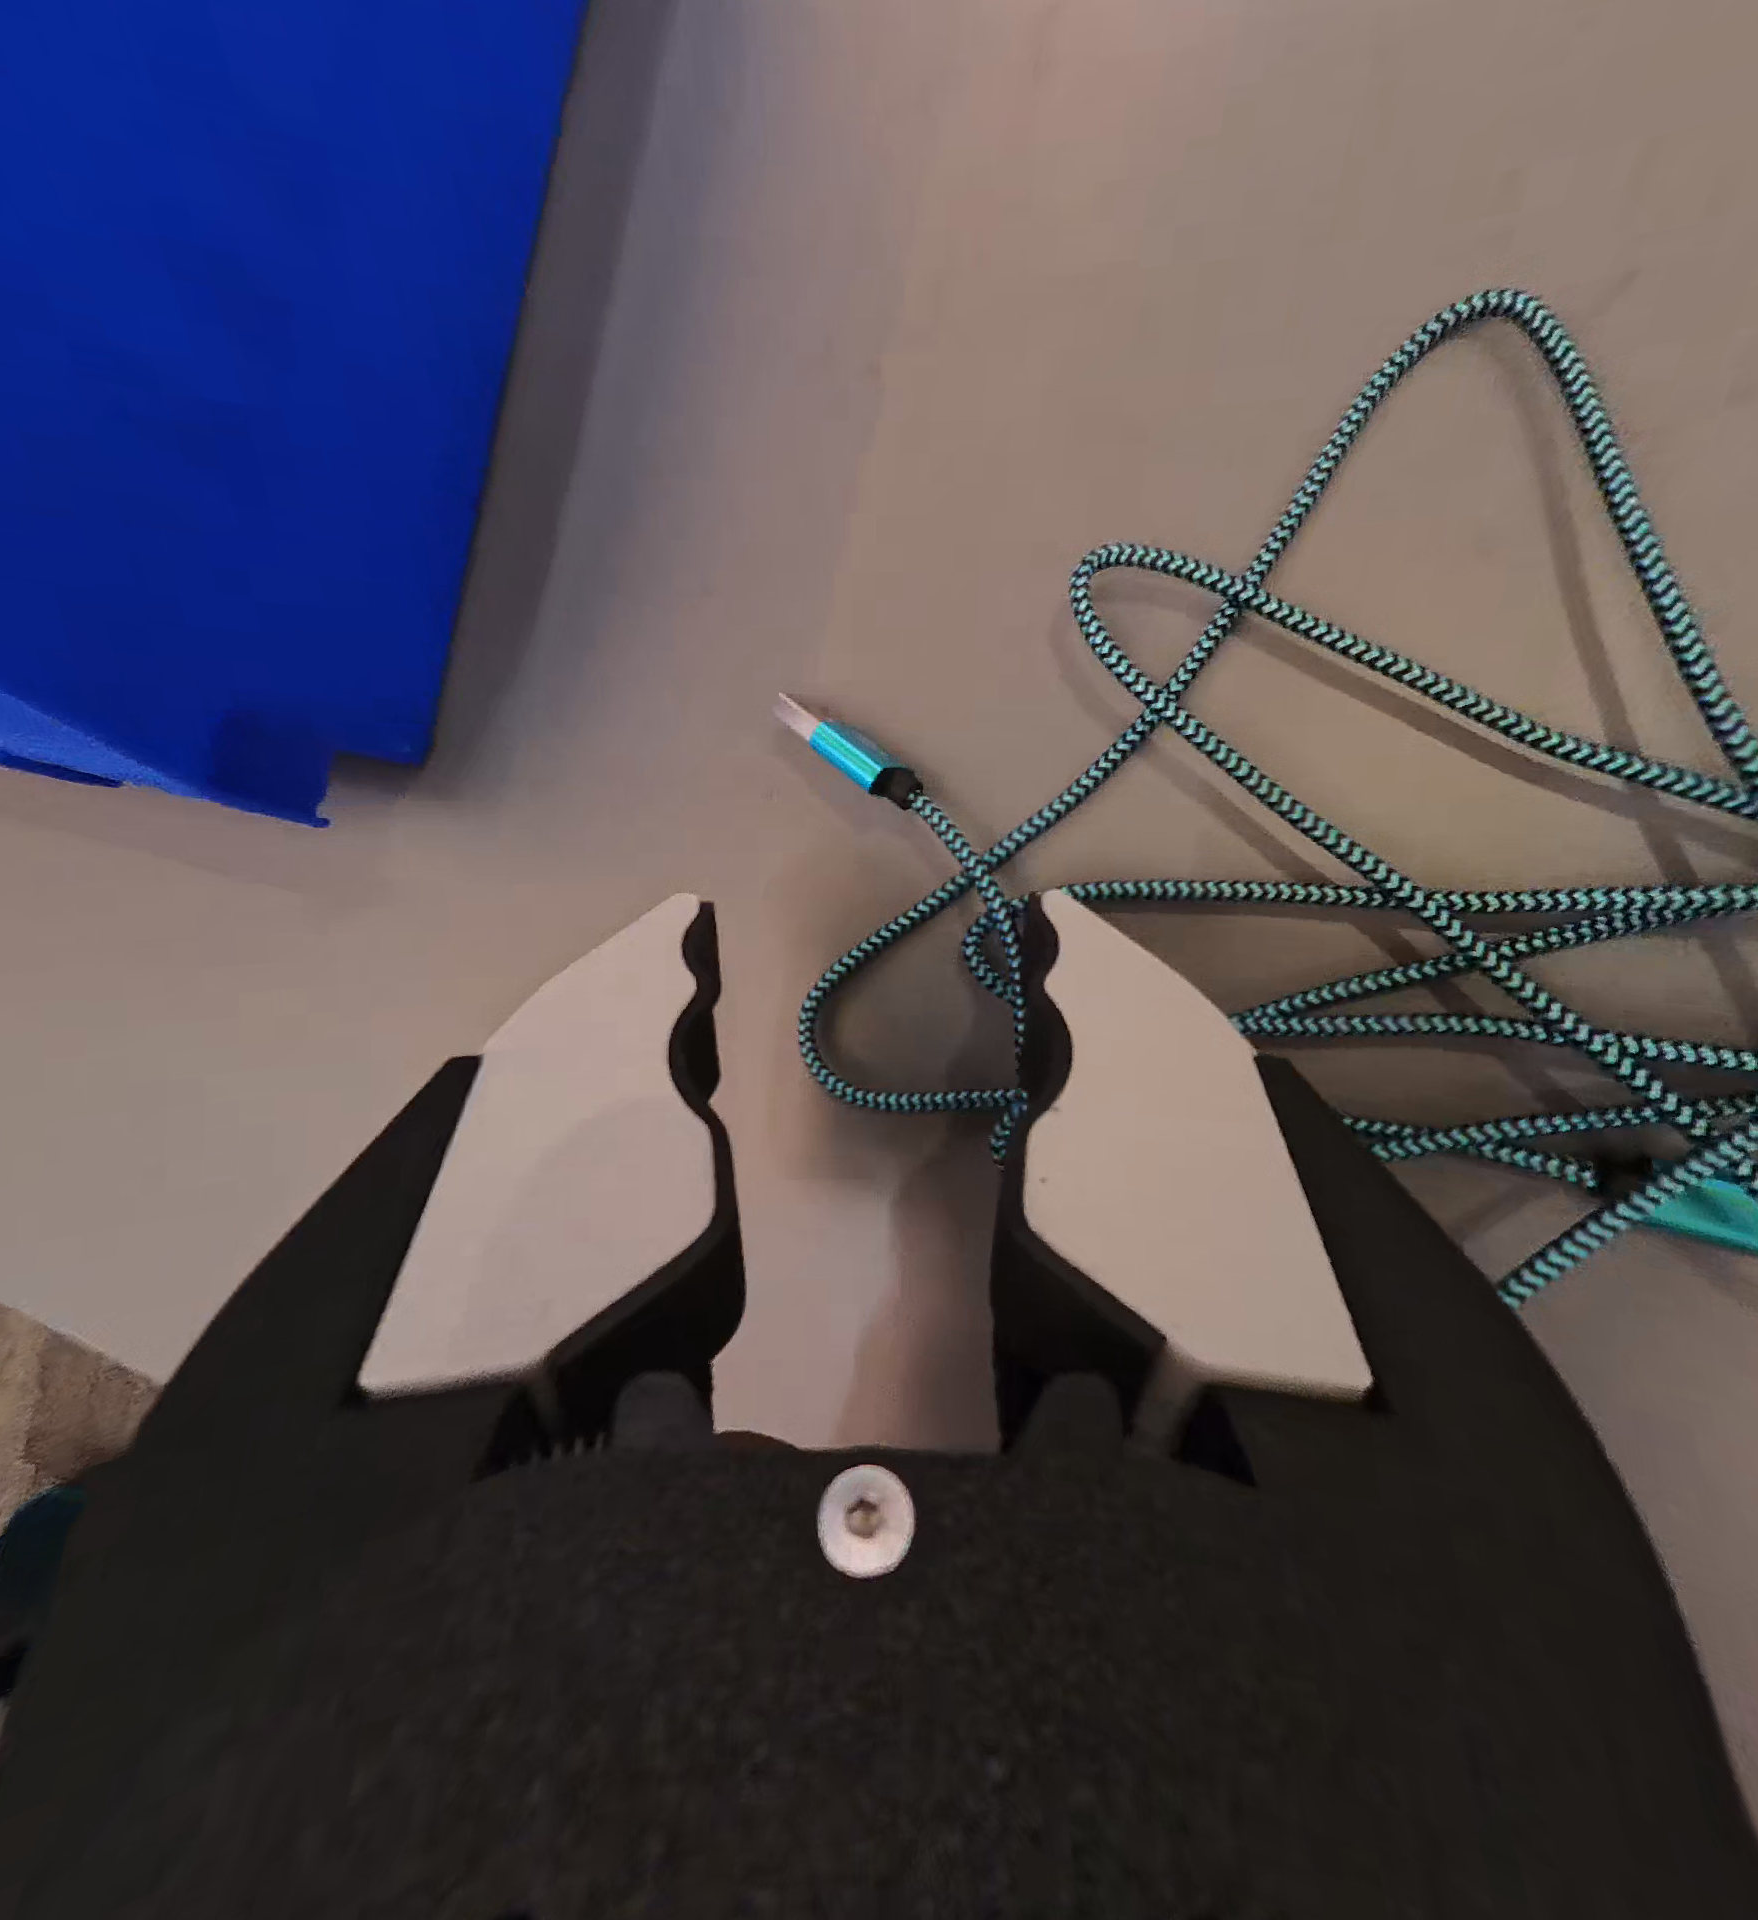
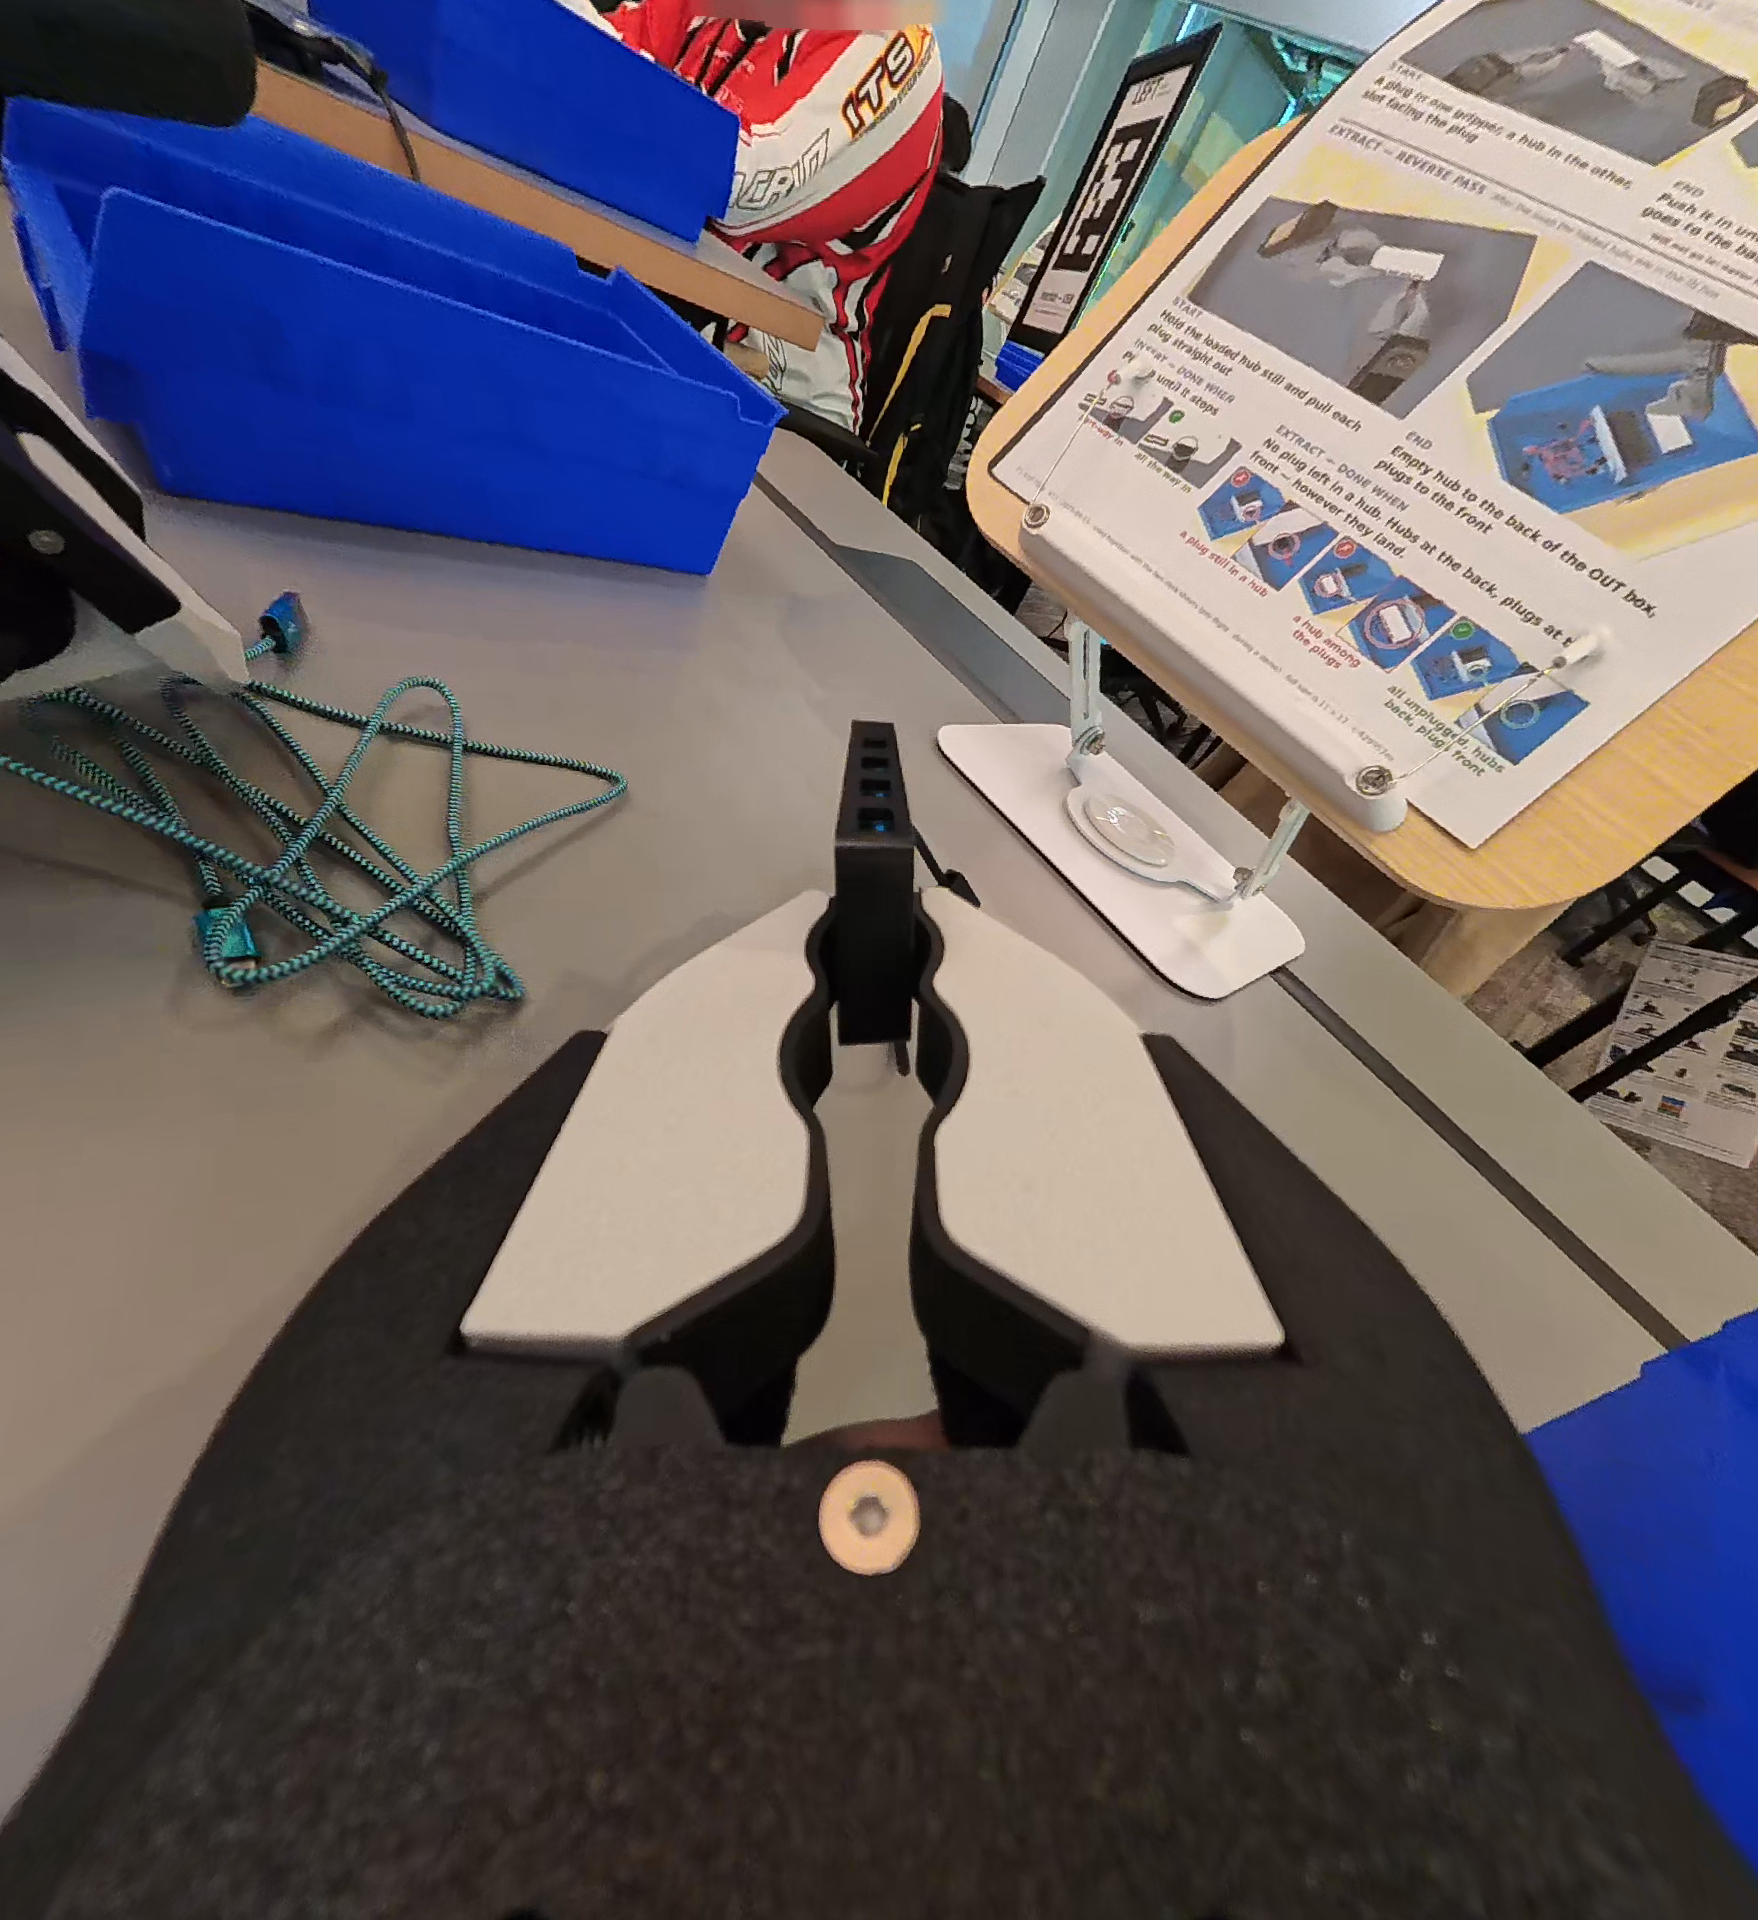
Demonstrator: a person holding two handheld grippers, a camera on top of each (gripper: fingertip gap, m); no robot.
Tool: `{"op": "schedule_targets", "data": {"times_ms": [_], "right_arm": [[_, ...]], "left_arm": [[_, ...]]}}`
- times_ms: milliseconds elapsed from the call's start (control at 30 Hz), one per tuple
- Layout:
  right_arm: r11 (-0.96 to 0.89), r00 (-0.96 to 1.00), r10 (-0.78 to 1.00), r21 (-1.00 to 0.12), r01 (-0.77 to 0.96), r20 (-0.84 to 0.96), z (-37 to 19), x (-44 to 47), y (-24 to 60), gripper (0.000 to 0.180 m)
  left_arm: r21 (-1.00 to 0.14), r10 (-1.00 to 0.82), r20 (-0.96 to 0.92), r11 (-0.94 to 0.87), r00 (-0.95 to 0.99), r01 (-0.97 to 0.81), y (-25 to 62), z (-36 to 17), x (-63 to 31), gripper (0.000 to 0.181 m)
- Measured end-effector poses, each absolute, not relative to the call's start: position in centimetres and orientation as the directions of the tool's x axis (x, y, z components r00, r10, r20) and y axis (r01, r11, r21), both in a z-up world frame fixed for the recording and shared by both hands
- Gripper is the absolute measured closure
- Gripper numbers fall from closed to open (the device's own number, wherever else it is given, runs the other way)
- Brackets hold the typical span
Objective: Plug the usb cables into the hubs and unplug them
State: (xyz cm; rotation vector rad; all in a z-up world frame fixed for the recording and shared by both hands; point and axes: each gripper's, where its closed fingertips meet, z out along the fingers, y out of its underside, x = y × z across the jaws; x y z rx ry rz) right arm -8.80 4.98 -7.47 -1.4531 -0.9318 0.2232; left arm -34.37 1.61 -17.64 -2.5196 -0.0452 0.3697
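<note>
A teal and black braided usb cable [image 1: 1374, 904] lies tangled on the grey table [image 1: 1062, 312]. Its teal metal plug [image 1: 844, 750] lies just beyond my left gripper [image 1: 870, 909], which is open and empty above the cable loops. In the right wrist view my right gripper [image 2: 870, 914] is shut on a black usb hub [image 2: 873, 883], held upright with its row of ports facing me. The cable [image 2: 335, 831] lies to the left there, with the plug [image 2: 283, 620] by the left gripper's fingertips [image 2: 205, 644] and a second plug [image 2: 228, 935] near the tangle.
A blue bin [image 1: 179, 364] stands to the left of the plug; in the right wrist view blue bins [image 2: 387, 395] line the table's far side. An instruction board on a white stand [image 2: 1145, 862] is at the right edge. Another blue bin [image 2: 1706, 1558] is near right. A person sits behind. Some 30 cm of space lies between my two pairs of fingers.
</note>
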Motion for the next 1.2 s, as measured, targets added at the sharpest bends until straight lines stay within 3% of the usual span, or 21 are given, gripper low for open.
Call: {"op": "schedule_targets", "data": {"times_ms": [400,467,533,700,933,1100,1200], "right_arm": [[0.153,0.652,0.651,-0.909,0.387,0.388,-7.7,-8.4,4.9,0.169],[0.153,0.652,0.651,-0.909,0.387,0.387,-7.7,-8.3,4.9,0.169],[0.153,0.651,0.652,-0.909,0.388,0.388,-7.8,-8.3,4.9,0.169],[0.157,0.644,0.654,-0.905,0.396,0.396,-7.9,-8.5,4.8,0.169],[0.15,0.651,0.657,-0.913,0.38,0.38,-7.7,-8.4,4.8,0.169],[0.132,0.645,0.674,-0.918,0.375,0.361,-8.0,-8.5,4.8,0.169],[0.118,0.647,0.684,-0.926,0.359,0.338,-8.0,-8.5,4.8,0.169]], "left_arm": [[-0.544,0.08,-0.285,-0.834,0.955,-0.093,5.1,-18.3,-33.7,0.12],[-0.537,0.072,-0.25,-0.84,0.965,-0.076,5.1,-18.6,-33.5,0.135],[-0.527,0.043,-0.204,-0.847,0.978,-0.073,5.1,-19.0,-32.8,0.172],[-0.49,-0.077,-0.23,-0.852,0.97,-0.184,5.0,-18.9,-32.5,0.178],[-0.524,-0.303,-0.121,-0.79,0.945,-0.32,4.3,-16.8,-31.5,0.179],[-0.594,-0.384,-0.058,-0.729,0.922,-0.341,3.8,-12.3,-32.2,0.179],[-0.651,-0.471,0.087,-0.694,0.878,-0.308,3.2,-9.5,-30.7,0.179]]}}
